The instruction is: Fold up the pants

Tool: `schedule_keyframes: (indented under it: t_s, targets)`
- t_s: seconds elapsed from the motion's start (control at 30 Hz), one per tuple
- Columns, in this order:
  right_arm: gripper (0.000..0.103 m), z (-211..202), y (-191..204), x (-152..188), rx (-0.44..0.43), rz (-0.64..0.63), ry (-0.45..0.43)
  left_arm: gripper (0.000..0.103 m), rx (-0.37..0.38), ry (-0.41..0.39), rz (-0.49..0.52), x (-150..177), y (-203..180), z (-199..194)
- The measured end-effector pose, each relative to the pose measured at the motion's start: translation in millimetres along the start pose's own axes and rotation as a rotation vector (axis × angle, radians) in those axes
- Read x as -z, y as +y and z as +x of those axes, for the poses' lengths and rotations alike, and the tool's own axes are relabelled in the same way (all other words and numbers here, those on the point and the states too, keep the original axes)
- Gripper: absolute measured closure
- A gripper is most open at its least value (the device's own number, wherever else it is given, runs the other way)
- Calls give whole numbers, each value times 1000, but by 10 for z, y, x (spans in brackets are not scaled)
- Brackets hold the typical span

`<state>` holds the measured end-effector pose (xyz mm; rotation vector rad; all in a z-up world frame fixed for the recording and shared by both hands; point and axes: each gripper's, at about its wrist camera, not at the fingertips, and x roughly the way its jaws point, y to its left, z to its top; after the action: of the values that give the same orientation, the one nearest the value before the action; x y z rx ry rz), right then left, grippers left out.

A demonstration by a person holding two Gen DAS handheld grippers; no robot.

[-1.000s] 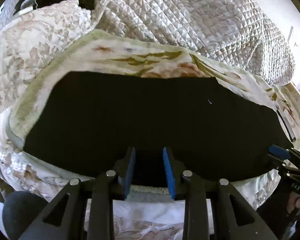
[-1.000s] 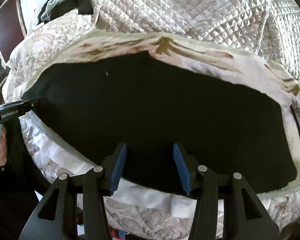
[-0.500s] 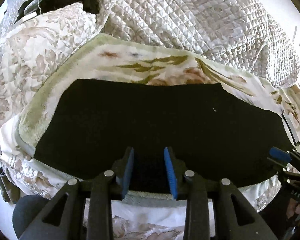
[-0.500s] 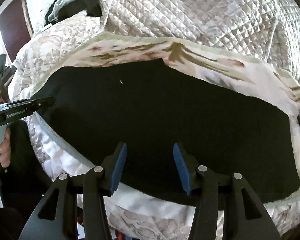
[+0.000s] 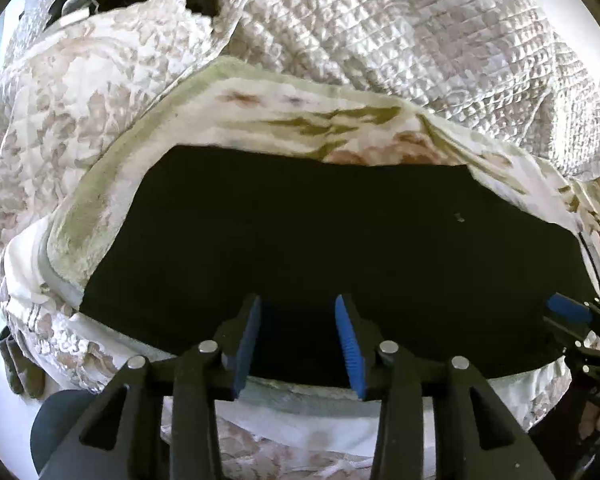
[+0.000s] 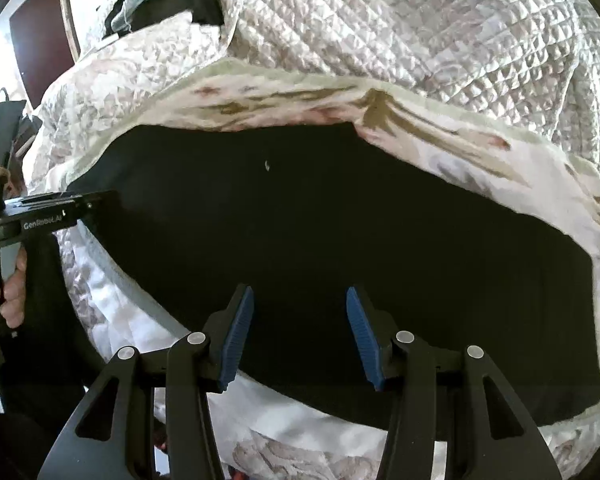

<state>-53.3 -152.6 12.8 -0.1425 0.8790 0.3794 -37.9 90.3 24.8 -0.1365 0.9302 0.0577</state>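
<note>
Across the bed, black pants (image 5: 320, 248) lie flat on a floral blanket (image 5: 284, 116), long axis running left-right in front of both grippers. Left gripper (image 5: 298, 340) sits at the near edge toward the pants' left end, fingers parted, nothing between them, near hem just under the tips. Right gripper (image 6: 300, 332) same deal toward the right end: parted, holding nothing, over the near edge. Right gripper's blue tip (image 5: 568, 310) shows at the far right of the left view. Quilted cover (image 5: 380, 40) bunched behind. Pants lie straight ahead of both; looks like each tool takes its own stretch of near edge, then the fold goes away from the person.
</note>
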Motion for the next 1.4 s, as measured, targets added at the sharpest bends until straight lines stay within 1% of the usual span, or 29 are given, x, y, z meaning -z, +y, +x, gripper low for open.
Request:
schedule_keyframes:
  t_s: [0.03,0.07,0.2,0.3,0.47,0.6,0.63,0.67,0.7,0.73,0.77,0.83,0.87,0.97,1.07,1.17,1.27,1.37,1.4]
  targets:
    - [54,80,3,19,3,-4,37,61,3,6,5,11,1,13]
    - [54,104,7,31,7,-5,44,61,2,3,12,15,-4,4]
    - [54,30,9,-20,-15,11,16,60,14,-7,2,-15,28,-48]
    - [54,14,16,-75,-16,8,5,60,6,-24,-12,-74,107,-72]
    - [54,54,10,-177,-9,22,-10,59,-34,-44,-63,-215,349,-52]
    - [54,48,-4,-270,-5,45,-60,59,-52,-35,-159,-324,633,16]
    - [54,95,-2,-286,-9,42,-52,59,-62,-28,-169,-329,680,46]
    - [54,163,9,-287,-11,36,-25,59,-70,-19,-174,-330,718,76]
    - [54,292,25,-278,-11,26,39,59,-71,-8,-177,-329,746,105]
    - [54,332,33,-271,-3,21,51,59,-66,-8,-177,-327,762,106]
    - [54,313,43,-278,-5,19,35,59,-62,-13,-174,-332,766,93]
    - [54,266,53,-320,-47,28,19,54,-64,-29,-171,-354,789,56]
    - [54,252,54,-339,-51,32,10,51,-62,-40,-177,-371,818,38]
    - [54,231,81,-396,-54,25,-7,46,-61,-60,-194,-448,923,41]
    - [54,253,99,-415,-57,24,-9,45,-67,-43,-208,-495,1029,126]
    - [54,290,103,-416,-54,28,-3,45,-37,4,-236,-506,1114,267]
    - [54,326,105,-407,-56,33,7,37,-20,6,-224,-524,1090,305]
    - [54,350,91,-405,-60,47,11,37,-51,2,-193,-527,1005,332]
    - [54,350,83,-404,-62,51,9,43,-56,0,-178,-521,965,332]
